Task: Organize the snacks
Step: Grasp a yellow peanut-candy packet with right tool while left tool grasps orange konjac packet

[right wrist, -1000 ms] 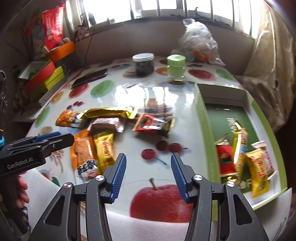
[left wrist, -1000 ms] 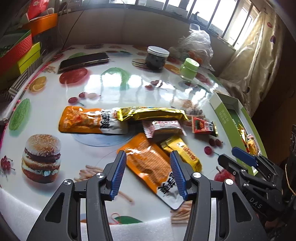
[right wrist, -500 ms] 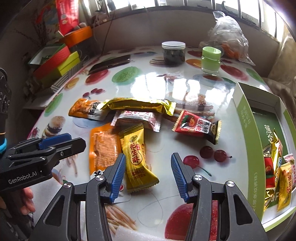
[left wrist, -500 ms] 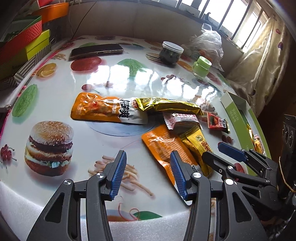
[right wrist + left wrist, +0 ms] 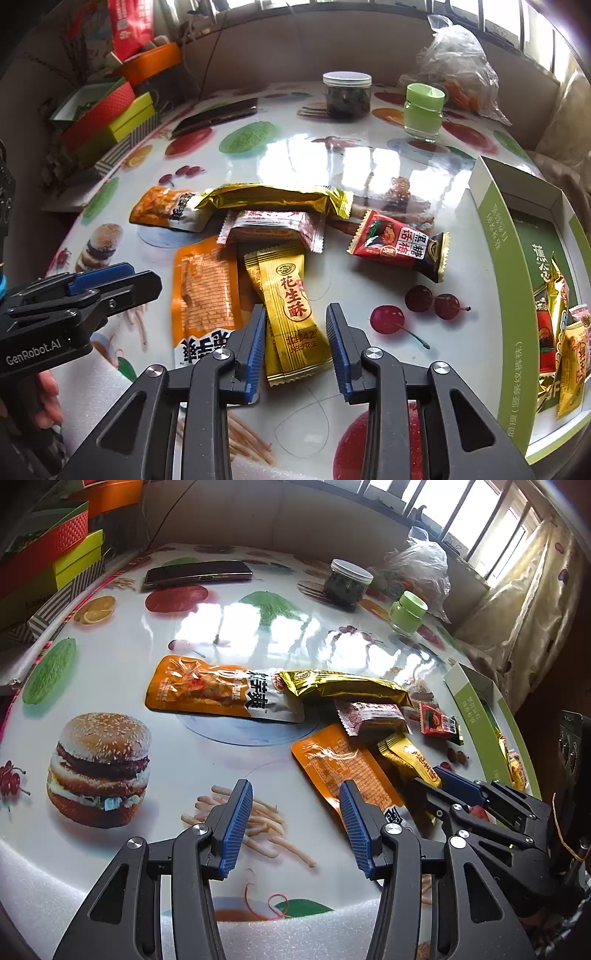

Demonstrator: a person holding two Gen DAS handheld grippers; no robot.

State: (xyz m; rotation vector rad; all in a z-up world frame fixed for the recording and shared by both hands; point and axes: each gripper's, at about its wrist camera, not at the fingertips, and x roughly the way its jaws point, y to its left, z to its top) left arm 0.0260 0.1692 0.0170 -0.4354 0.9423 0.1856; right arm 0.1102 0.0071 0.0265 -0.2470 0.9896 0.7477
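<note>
- Yellow peanut-candy packet lies on the printed table, its near end between the right gripper's blue pads, which have just been closing; small gaps remain on both sides.
- Orange packet lies just left of it, edges touching.
- Left gripper hovers spread apart over the table, empty.
- Green box holds sorted snacks at right.

Daylight pours through the windows at the far side, throwing white glare across the glossy table. Both fisheye views bend strongly toward dark, vignetted corners. The snack wrappers at centre are sharp; the curtain is washed out.
</note>
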